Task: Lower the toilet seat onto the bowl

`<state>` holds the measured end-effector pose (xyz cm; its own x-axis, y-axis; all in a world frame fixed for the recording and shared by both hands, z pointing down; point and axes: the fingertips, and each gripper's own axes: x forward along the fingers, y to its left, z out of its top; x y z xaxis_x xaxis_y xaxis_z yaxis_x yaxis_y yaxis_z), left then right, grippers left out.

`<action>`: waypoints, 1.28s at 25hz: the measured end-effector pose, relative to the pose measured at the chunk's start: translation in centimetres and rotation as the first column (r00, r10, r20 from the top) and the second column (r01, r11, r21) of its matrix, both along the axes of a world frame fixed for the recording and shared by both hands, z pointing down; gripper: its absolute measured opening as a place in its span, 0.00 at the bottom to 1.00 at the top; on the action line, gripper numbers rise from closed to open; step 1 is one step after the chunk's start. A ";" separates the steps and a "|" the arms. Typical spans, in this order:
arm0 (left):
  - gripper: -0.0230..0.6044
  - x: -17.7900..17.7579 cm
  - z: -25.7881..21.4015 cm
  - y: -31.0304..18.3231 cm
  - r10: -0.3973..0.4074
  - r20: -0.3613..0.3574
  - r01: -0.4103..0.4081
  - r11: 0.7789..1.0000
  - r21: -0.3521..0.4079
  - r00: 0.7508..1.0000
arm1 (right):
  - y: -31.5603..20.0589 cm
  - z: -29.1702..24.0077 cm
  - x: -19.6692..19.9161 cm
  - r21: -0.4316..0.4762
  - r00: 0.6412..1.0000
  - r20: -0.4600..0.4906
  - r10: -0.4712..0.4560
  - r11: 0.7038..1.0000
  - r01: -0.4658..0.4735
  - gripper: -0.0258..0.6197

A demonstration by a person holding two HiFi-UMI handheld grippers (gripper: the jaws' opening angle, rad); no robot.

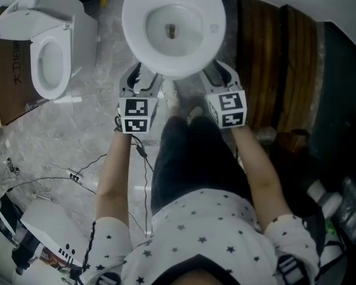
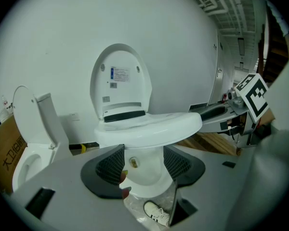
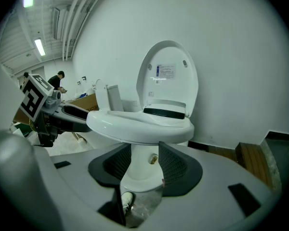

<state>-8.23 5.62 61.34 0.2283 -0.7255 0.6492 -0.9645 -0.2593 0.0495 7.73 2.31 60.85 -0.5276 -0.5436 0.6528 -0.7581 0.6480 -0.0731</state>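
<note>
Head view: I count two toilets and two hand-held grippers. The white seat (image 1: 136, 25) lies flat on its bowl (image 1: 160, 15) at top centre. A second toilet (image 1: 47, 58) stands to the left, beside a cardboard box (image 1: 6, 82). My left hand-held gripper (image 1: 141, 81) and right hand-held gripper (image 1: 222, 76) sit low at the bowl's front, one to each side.

Left gripper view: the jaws are spread and empty, the seat is above and beyond them, and the lid (image 2: 120, 83) stands upright behind.

Right gripper view: the jaws are likewise released, below the seat.
</note>
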 end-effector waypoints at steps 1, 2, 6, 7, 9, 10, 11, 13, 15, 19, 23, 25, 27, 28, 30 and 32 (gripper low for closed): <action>0.45 0.0 0.2 0.1 0.003 0.002 -0.003 1.000 0.001 1.000 | 0.1 0.2 0.0 -0.001 1.000 -0.002 -0.002 1.000 0.002 0.31; 0.45 0.0 0.4 0.2 0.005 0.003 -0.005 1.000 0.002 1.000 | 0.2 0.4 0.0 0.000 1.000 -0.005 -0.004 1.000 0.004 0.31; 0.45 -0.1 1.1 0.5 0.007 0.006 -0.007 1.000 0.009 1.000 | 0.6 1.1 -0.2 -0.007 1.000 -0.015 -0.006 1.000 0.006 0.31; 0.45 -0.1 1.3 0.5 0.006 0.006 -0.006 1.000 0.011 1.000 | 0.6 1.3 -0.2 -0.008 1.000 -0.017 -0.007 1.000 0.007 0.31; 0.45 0.0 1.7 0.7 0.006 0.005 -0.006 1.000 0.012 1.000 | 0.7 1.7 0.0 -0.005 1.000 -0.023 -0.010 1.000 0.010 0.31; 0.45 0.1 1.9 0.8 0.006 0.006 -0.006 1.000 0.012 1.000 | 0.8 1.9 0.0 -0.007 1.000 -0.025 -0.012 1.000 0.012 0.31; 0.45 0.2 2.1 0.9 0.007 0.007 -0.007 1.000 0.010 1.000 | 1.0 2.1 0.0 -0.012 1.000 -0.026 -0.014 1.000 0.014 0.31; 0.45 0.3 2.6 1.2 0.009 0.008 -0.009 1.000 0.006 1.000 | 1.3 2.5 0.1 -0.017 0.999 -0.030 -0.018 1.000 0.017 0.31; 0.45 0.3 3.1 1.4 0.007 0.008 -0.007 1.000 0.002 1.000 | 1.4 3.0 0.1 -0.020 0.999 -0.033 -0.021 1.000 0.020 0.31; 0.45 0.3 3.9 1.6 -0.004 -0.005 0.004 1.000 -0.005 1.000 | 1.6 3.8 0.1 -0.025 0.999 -0.038 -0.029 0.999 0.028 0.31; 0.45 0.3 4.8 1.9 -0.009 -0.009 0.009 1.000 -0.011 1.000 | 1.9 4.6 0.1 -0.031 0.999 -0.040 -0.031 0.999 0.030 0.31; 0.45 0.3 5.1 2.0 -0.006 -0.007 0.006 1.000 -0.014 1.000 | 2.0 4.9 0.1 -0.037 0.999 -0.040 -0.030 0.999 0.029 0.31; 0.45 0.3 5.4 2.1 -0.002 -0.005 0.002 1.000 -0.017 1.000 | 2.1 5.2 0.2 -0.041 0.999 -0.040 -0.031 0.999 0.029 0.31; 0.45 0.3 5.6 2.1 0.000 -0.004 0.000 1.000 -0.019 1.000 | 2.2 5.4 0.2 -0.044 0.999 -0.041 -0.032 0.999 0.030 0.31; 0.45 0.4 5.9 2.3 0.002 -0.003 -0.003 1.000 -0.024 1.000 | 2.3 5.8 0.2 -0.050 0.999 -0.041 -0.034 0.998 0.032 0.31; 0.45 0.4 6.3 2.4 0.001 -0.007 -0.002 1.000 -0.029 1.000 | 2.5 6.1 0.3 -0.057 0.999 -0.042 -0.035 0.998 0.033 0.31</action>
<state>-7.80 8.06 67.67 0.2338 -0.7062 0.6683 -0.9638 -0.2590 0.0634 7.98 4.79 66.96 -0.5162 -0.4876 0.7041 -0.7388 0.6694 -0.0780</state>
